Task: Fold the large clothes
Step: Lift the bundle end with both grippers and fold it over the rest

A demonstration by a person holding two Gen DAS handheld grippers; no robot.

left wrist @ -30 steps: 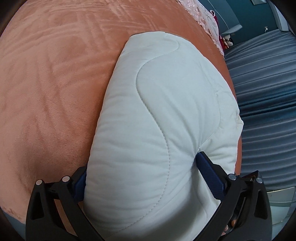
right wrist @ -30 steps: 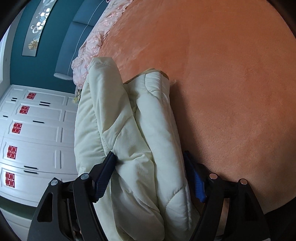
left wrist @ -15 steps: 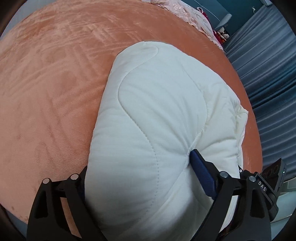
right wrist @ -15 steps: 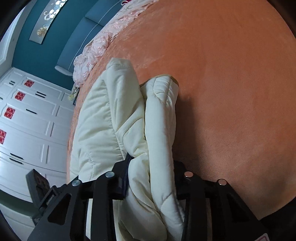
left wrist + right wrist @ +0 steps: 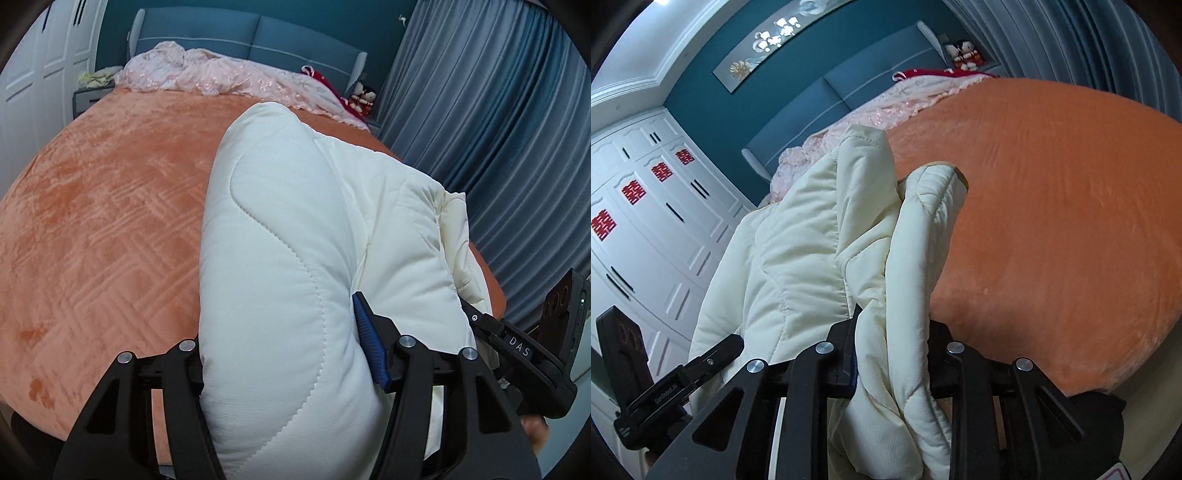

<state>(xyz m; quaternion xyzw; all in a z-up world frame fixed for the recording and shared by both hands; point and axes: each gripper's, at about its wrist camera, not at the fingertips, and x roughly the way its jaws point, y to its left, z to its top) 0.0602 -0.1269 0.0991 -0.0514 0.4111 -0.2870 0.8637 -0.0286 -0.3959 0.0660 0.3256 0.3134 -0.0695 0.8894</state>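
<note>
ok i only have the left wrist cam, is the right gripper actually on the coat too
Observer: Yes. The right gripper has a bunched fold of the cream padded coat between its jaws, which are closing on it.
Operator: anything sticking out past it
Observer: A sleeve-like tube runs forward from the jaws. Its dark-lined end shows against the orange bedspread.
Operator: whats behind the coat on that side
Observer: A white wardrobe with red paper emblems on its doors.
</note>
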